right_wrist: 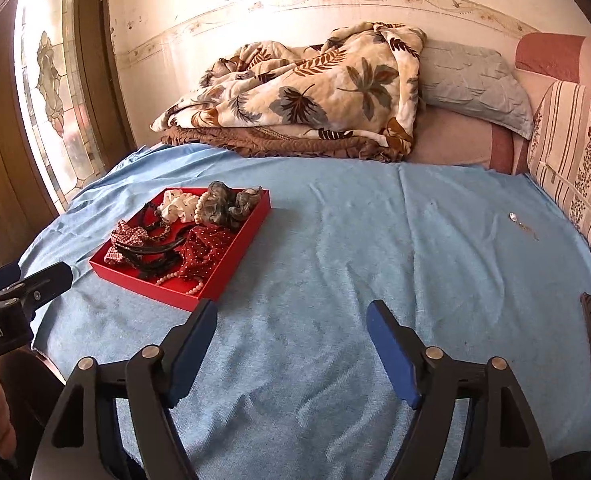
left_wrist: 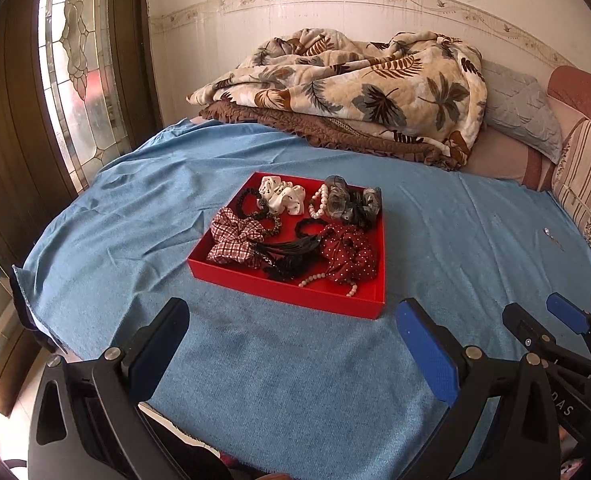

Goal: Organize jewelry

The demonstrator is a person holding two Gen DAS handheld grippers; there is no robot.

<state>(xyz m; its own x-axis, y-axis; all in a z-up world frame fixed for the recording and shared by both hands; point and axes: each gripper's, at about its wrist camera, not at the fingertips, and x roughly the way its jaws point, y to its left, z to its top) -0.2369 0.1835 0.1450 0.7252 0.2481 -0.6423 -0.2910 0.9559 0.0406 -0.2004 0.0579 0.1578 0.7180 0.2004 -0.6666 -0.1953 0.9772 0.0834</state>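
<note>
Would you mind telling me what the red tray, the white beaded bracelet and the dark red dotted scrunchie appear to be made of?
Red tray: probably stiff card or plastic; thin flat walls, smooth matte sheen. White beaded bracelet: round pale beads, pearl-like, possibly plastic. Dark red dotted scrunchie: soft woven fabric, gathered in folds, white dots printed.

Blue cloth over bed: matt, coarse weave. Red tray: smooth, faint sheen. Scrunchies: soft fabric. Bead bracelet: glossy. Tong pads: matt blue, textured; tong arms black plastic.
</note>
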